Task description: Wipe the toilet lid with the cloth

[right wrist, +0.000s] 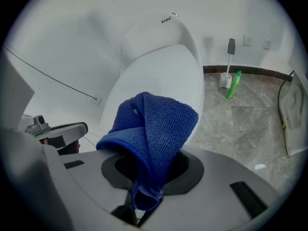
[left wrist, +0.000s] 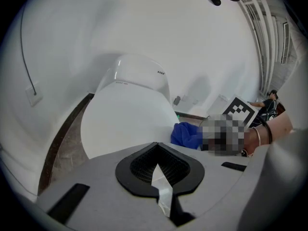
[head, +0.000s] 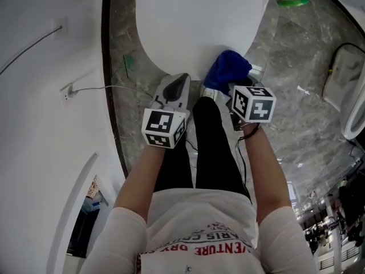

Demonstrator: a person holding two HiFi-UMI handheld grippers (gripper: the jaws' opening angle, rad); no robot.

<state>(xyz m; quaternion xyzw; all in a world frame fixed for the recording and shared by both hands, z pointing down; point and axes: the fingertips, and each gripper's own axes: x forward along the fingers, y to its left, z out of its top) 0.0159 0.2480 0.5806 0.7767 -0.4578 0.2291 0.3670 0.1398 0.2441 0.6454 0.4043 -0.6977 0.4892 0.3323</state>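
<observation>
person is standing right in front of the toilet, looking down at it over their black trousers [head: 212,153]. the toilet lid [head: 194,21] is down, plain white. the right gripper [head: 230,89] has its jaws clamped on the blue cloth [right wrist: 153,129], a terry sort of rag, which is folded over and bunched up above the jaws with a little tail poking out below the pinch. from the head view the cloth sits at the near right edge of the lid, right by the front rim, but can't really tell if it's touching the lid or just above it. the left gripper [head: 174,84] is just beside the right one, at the lid's front edge, jaws pulled together with nothing in them, only a thin pale sliver showing between the black pads. off to the right, over by the wall, a toilet brush [right wrist: 228,64] stands on the grey marble floor [right wrist: 250,129] with a green bottle [right wrist: 233,84] just beside it. on the left wall there's a socket [head: 67,92] with a thin cable running out of it.
</observation>
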